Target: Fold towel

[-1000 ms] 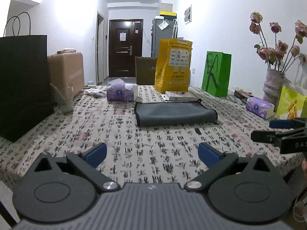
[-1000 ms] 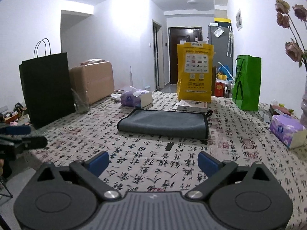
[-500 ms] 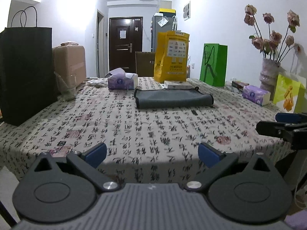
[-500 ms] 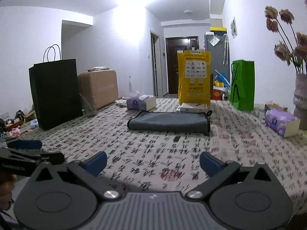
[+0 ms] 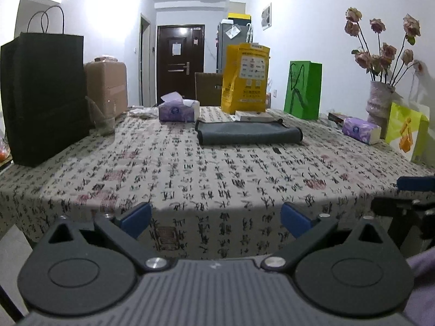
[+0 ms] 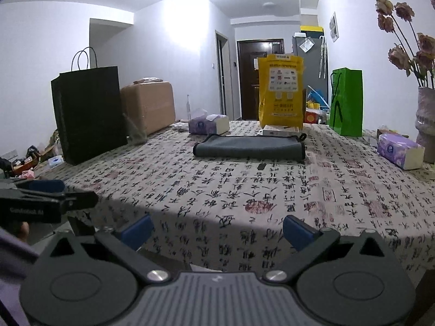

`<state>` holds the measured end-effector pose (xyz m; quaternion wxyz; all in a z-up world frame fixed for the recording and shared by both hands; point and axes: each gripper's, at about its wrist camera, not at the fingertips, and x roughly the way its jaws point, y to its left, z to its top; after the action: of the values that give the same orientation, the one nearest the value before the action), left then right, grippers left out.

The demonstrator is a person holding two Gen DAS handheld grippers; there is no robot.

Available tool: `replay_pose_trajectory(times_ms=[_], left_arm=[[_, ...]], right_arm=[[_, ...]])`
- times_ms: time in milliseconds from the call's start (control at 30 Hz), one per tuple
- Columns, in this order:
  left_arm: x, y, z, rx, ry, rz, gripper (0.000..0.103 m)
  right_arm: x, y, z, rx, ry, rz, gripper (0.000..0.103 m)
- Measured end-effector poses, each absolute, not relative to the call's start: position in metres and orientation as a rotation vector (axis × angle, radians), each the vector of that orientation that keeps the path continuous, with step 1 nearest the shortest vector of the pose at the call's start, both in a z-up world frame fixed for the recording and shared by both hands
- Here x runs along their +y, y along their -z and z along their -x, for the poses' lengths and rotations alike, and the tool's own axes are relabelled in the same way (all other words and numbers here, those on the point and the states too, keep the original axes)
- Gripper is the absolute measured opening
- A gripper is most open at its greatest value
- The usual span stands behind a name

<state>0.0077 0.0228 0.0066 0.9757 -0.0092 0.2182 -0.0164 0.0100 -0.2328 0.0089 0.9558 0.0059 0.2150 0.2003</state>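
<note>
Folded grey towel (image 5: 248, 135) lying flat on the patterned counter (image 5: 217, 179), centre of the frame, just in front of the yellow bag (image 5: 244, 78). Left hand-held gripper (image 5: 216, 218) at lower centre, spread wide, holding nothing. Right hand-held gripper (image 6: 217, 229) likewise spread wide and empty, off the counter's near edge, well apart from the towel.

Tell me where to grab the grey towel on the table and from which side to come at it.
Take the grey towel by its near corners, one gripper on each, coming in low from the near table edge. It lies flat and already folded, long side facing the grippers, its rolled near edge probably thick enough to pinch. Both grippers are open and well short of it.
</note>
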Motion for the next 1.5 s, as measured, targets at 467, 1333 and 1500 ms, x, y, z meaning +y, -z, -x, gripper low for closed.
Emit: replay_pose_trajectory(times_ms=[467,1333,1500], left_arm=[[0.0192,-0.0069,-0.0015,0.421,0.028,0.017,0.103],[0.0201,-0.0066,-0.0007,0.423,0.026,0.020,0.103],[0.0202,-0.0066,-0.0007,0.423,0.026,0.020,0.103]], right_arm=[[-0.2369,-0.0079,-0.0049,0.431,-0.401,-0.020,0.103],[-0.2342,-0.0061,-0.0049,0.434,-0.414,-0.021,0.103],[-0.2342,-0.0061,-0.0049,0.434,-0.414,-0.021,0.103]])
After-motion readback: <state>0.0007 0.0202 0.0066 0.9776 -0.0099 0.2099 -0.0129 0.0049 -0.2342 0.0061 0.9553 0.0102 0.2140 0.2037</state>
